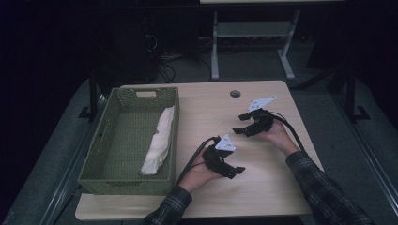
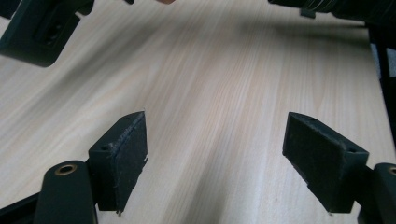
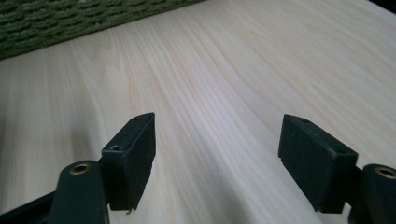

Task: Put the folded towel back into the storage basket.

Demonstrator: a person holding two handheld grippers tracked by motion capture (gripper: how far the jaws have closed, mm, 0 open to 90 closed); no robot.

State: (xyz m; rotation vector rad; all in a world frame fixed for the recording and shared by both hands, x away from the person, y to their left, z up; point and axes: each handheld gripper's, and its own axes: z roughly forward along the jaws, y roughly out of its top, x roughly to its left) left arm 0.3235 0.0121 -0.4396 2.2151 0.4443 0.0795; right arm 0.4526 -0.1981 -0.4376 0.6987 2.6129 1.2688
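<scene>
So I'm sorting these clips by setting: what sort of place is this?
Probably a lab or workshop set up for recording. A bare wooden table holds one green basket, a person works handheld grippers over it, and cables and a desk frame stand on the dark floor behind.

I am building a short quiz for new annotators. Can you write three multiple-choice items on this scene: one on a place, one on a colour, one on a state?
1. Where does the white cloth lie?
A. in the basket
B. on the bare table
C. on the floor

2. What colour is the basket?
A. red
B. green
C. blue

3. How do the jaws of the left gripper stand?
A. shut on the cloth
B. shut on nothing
C. apart, with nothing between them

Answers:
1 A, the cloth rests along the basket's right wall.
2 B, its woven walls are green.
3 C, bare table shows between the pads.
</scene>
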